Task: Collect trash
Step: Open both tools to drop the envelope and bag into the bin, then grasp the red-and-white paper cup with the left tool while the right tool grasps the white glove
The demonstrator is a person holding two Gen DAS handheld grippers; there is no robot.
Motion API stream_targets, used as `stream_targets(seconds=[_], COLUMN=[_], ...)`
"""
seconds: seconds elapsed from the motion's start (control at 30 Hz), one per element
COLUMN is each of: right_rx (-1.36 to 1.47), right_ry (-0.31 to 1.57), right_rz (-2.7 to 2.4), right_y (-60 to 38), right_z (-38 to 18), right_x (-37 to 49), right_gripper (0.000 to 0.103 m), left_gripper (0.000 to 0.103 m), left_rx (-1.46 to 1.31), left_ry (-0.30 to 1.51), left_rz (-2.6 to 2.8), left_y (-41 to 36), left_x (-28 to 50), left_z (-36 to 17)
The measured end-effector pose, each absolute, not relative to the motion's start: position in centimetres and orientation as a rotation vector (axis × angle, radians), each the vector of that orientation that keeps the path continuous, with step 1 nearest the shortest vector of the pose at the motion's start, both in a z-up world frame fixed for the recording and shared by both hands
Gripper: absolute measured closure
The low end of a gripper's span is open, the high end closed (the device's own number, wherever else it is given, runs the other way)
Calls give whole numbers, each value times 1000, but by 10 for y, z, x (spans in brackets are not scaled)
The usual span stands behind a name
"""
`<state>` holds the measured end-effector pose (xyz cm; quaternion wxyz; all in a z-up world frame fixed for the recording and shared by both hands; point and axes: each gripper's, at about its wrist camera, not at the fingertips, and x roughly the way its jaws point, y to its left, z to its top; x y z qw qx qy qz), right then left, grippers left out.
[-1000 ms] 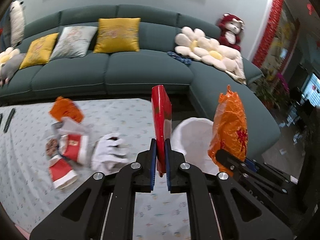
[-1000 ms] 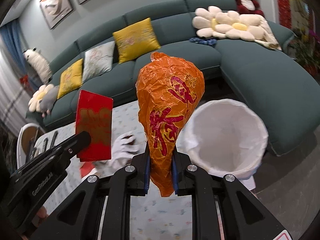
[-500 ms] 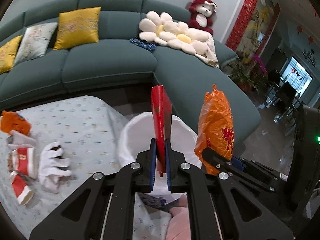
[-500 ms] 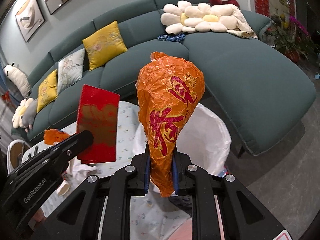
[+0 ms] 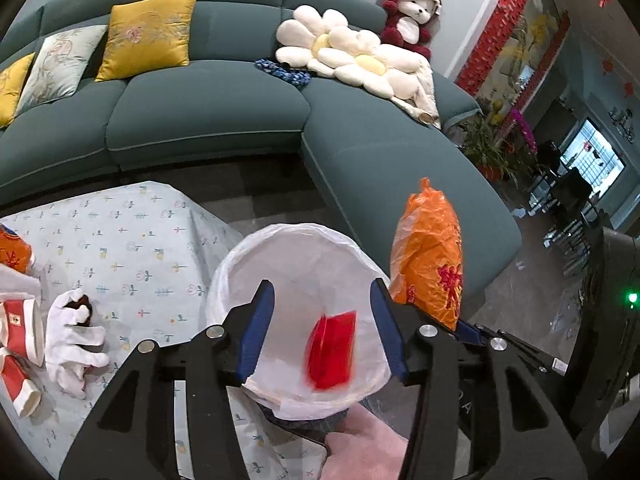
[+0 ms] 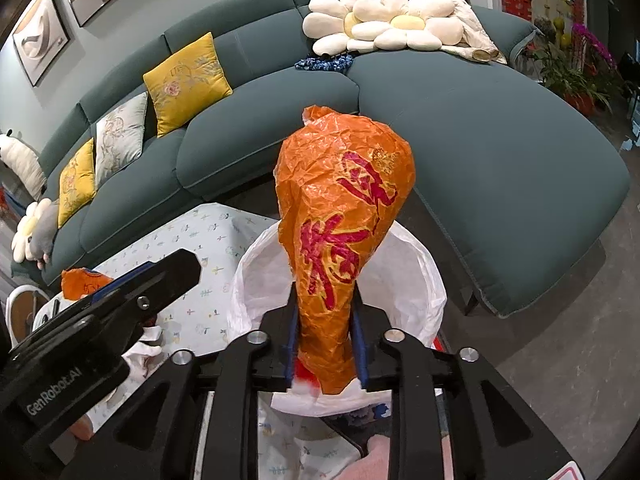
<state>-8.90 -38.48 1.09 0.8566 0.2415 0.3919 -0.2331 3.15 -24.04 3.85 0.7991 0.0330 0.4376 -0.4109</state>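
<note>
The red packet [image 5: 331,350] is blurred inside the white-lined bin [image 5: 298,240]; half a second ago I had it pinched upright in my left gripper [image 5: 322,330], whose jaws now stand wide apart and empty over the bin's mouth. My right gripper [image 6: 323,344] stays clamped on the neck of the crumpled orange bag [image 6: 344,216], held upright above the bin's near rim. Left of the bin, on the floral tablecloth [image 5: 120,236], lie a white glove [image 5: 74,342] and red paper cups [image 5: 18,334].

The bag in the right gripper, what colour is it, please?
Orange bag with red characters; right wrist view.
</note>
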Motion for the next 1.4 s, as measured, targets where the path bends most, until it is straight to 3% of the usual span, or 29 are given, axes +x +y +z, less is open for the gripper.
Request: stream_targets(seconds=[0.13, 0.27, 0.43, 0.8, 0.9, 1.4], right_rx=[485, 478, 454, 433, 424, 356], right_ry=[823, 812, 787, 748, 740, 768], right_rz=[-500, -501, -516, -512, -498, -376], right_y=[-379, -377, -372, -358, -348, -261], right_z=[12, 18, 28, 52, 58, 63], right_x=[-84, -80, -79, -77, -75, -46], right_gripper=[62, 57, 43, 39, 37, 33], left_gripper=[53, 50, 41, 37, 28, 19], left_rx=[67, 60, 44, -4, -15, -89], left_ry=[933, 917, 904, 882, 873, 874], left_rz=[-849, -810, -762, -696, -662, -481], left_y=[-230, -215, -194, -155, -144, -51], left_x=[36, 40, 44, 52, 54, 73], left_z=[39, 41, 44, 55, 57, 48])
